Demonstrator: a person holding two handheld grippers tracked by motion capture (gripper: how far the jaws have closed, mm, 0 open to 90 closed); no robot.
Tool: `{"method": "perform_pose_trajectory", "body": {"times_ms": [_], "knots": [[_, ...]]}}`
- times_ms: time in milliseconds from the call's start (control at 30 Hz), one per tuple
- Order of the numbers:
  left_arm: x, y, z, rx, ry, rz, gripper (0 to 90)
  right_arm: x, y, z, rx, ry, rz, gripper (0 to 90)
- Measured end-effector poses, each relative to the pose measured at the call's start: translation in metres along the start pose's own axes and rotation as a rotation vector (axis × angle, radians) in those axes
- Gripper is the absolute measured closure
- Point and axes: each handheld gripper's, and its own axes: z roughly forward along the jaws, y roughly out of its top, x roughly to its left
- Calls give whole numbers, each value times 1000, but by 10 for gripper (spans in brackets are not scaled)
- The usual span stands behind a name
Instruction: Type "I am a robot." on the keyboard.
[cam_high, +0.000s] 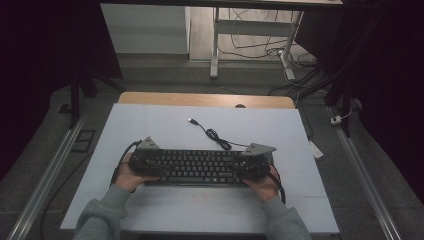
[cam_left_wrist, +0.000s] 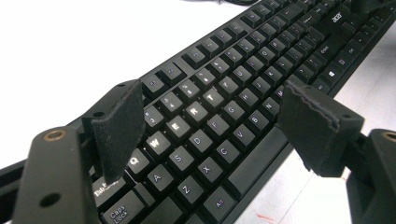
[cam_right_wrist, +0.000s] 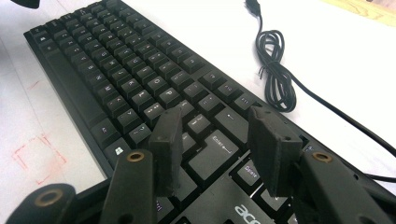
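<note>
Low in the high view, centre frame, the left gripper (cam_high: 150, 162) and right gripper (cam_high: 250, 165) sit over the two ends of the black keyboard (cam_high: 195, 166), both with jaws spread and nothing pinched between them. The keyboard lies flat on the white board (cam_high: 150, 125), its long axis running left to right across the frame, space bar toward the person. Beyond it, the cable (cam_high: 212, 134) trails toward the upper centre, its plug (cam_high: 191, 120) pointing up-left.
</note>
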Motion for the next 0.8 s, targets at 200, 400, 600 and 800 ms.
{"method": "perform_pose_trajectory", "body": {"times_ms": [200, 400, 600, 800], "knots": [[0, 0, 0, -1, 6, -3, 234, 1, 0, 2, 5, 5, -5, 552], [0, 0, 0, -2, 10, -2, 239, 1, 0, 2, 11, 2, -7, 552], [-1, 0, -1, -18, 28, 2, 283, 2, 0, 3, 13, 3, -11, 552], [-2, 1, 2, -31, 5, 11, 495, 2, 0, 4, 16, 4, -10, 552]]}}
